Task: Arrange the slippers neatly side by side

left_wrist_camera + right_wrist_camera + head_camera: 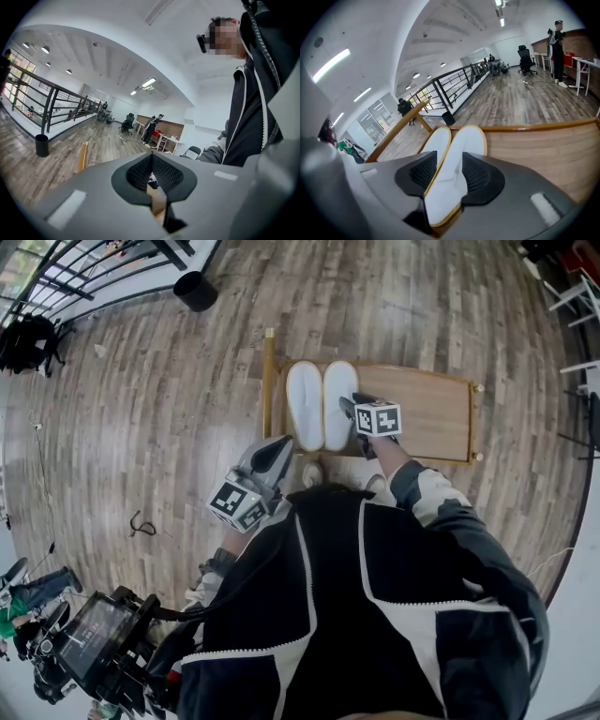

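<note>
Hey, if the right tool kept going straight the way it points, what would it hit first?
Most likely the nearer white slipper with yellow trim, seen straight ahead between the parted jaws of the right tool, lying on the low wooden platform. How far off is unclear.

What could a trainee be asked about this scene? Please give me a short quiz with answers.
1. True or false: the two white slippers lie side by side on the wooden platform.
2. Choose one. The right gripper has its jaws:
A) apart, with a slipper showing between them
B) clamped on a black bin
C) shut with nothing between them
3. Fill the gap: the left gripper, held back near the person's body, has its jaws ____.

Key: 1 true; 2 A; 3 shut.
</note>
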Action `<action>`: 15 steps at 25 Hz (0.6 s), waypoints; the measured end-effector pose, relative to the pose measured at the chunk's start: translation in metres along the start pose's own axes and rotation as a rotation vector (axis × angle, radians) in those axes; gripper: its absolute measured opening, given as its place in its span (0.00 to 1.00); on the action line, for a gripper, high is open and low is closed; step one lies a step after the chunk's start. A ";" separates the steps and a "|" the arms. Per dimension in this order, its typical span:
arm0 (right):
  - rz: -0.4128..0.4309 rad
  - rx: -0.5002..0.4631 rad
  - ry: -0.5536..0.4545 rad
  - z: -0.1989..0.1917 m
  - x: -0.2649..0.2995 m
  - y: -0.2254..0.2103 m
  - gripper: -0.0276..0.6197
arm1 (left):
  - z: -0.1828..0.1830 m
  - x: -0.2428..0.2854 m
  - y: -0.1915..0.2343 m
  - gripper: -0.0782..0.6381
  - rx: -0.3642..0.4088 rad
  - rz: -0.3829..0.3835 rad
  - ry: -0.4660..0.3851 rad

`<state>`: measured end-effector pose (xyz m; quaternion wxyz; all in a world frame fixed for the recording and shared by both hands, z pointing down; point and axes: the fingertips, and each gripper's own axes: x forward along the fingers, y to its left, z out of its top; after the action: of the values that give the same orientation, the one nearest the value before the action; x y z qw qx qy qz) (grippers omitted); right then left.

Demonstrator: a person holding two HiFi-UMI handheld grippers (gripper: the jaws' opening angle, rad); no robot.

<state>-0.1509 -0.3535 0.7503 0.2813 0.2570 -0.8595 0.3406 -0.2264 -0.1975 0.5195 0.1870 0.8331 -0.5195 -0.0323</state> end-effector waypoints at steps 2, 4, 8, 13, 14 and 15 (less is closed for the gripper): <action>0.051 -0.023 -0.107 0.030 -0.030 0.013 0.30 | 0.005 0.008 -0.005 0.13 0.004 -0.025 -0.016; 0.100 -0.069 -0.234 0.065 -0.073 0.030 0.23 | 0.012 0.022 -0.012 0.13 0.022 -0.051 -0.021; 0.158 -0.243 -0.483 0.123 -0.175 0.060 0.06 | 0.024 0.062 -0.032 0.13 0.106 -0.134 -0.032; 0.091 -0.473 -0.634 0.126 -0.275 0.070 0.05 | 0.052 0.114 -0.075 0.13 0.136 -0.244 -0.074; 0.079 -0.485 -0.641 0.119 -0.289 0.069 0.05 | 0.054 0.119 -0.087 0.13 0.138 -0.260 -0.078; 0.069 -0.488 -0.649 0.112 -0.304 0.067 0.05 | 0.055 0.124 -0.099 0.13 0.141 -0.276 -0.079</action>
<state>-0.0126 -0.3165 0.4524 0.0367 0.2476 -0.9674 0.0372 -0.0993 -0.2832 0.4517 0.1012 0.9057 -0.4082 -0.0541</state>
